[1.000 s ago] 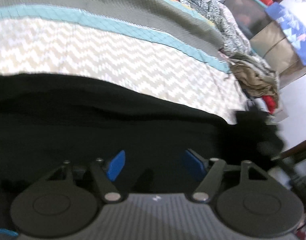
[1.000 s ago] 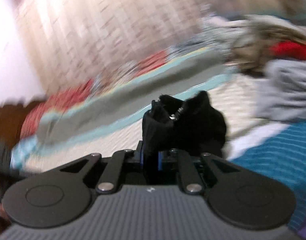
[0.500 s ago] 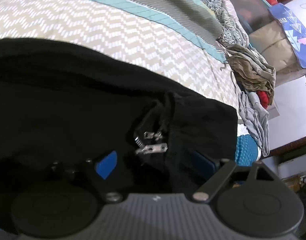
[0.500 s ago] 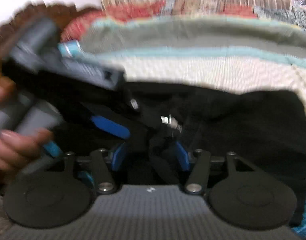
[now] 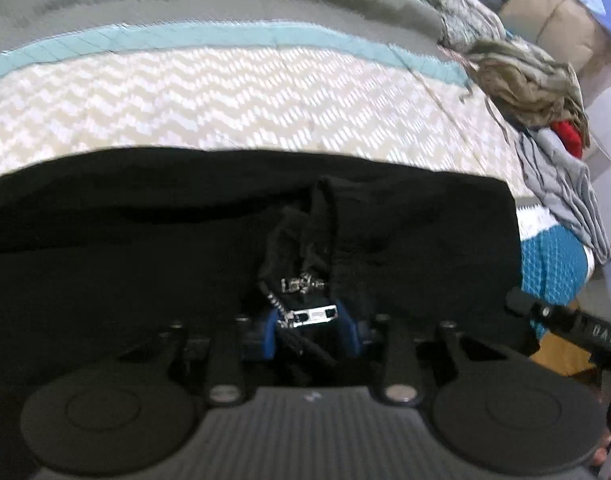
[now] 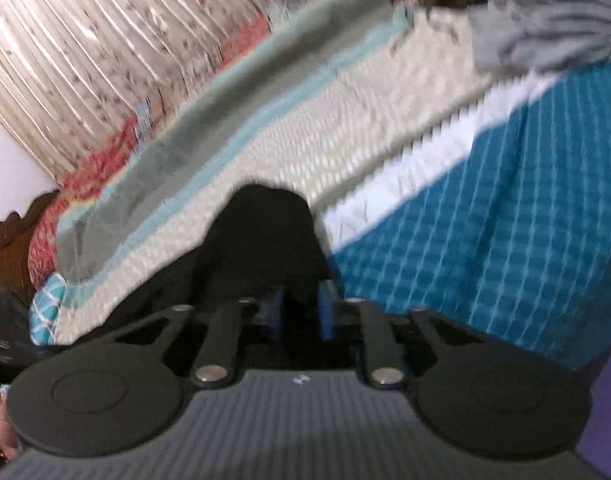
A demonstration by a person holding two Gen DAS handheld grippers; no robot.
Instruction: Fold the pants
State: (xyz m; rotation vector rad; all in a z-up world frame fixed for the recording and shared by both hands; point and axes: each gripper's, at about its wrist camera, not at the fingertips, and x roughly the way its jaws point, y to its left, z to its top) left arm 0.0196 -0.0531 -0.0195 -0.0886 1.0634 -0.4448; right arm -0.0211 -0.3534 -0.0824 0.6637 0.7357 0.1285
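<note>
The black pants (image 5: 145,240) lie spread across the bed, filling the lower left wrist view. My left gripper (image 5: 309,332) is shut on the bunched waistband by the metal clasp (image 5: 313,314) and zipper. In the right wrist view, my right gripper (image 6: 299,316) is shut on another black fold of the pants (image 6: 265,240), which rises in front of its blue pads (image 6: 325,316). Part of the right gripper's body shows at the left wrist view's right edge (image 5: 565,324).
The bed has a cream zigzag quilt (image 5: 225,96) with teal and grey bands. A pile of olive, red and grey clothes (image 5: 545,92) sits at its far right. A blue checked cloth (image 6: 505,216) lies at the bed's edge. A curtain (image 6: 105,40) hangs behind.
My left gripper has closed on the waistband at the clasp. My right gripper has let go of that spot, moved to the right and shut on another fold.
</note>
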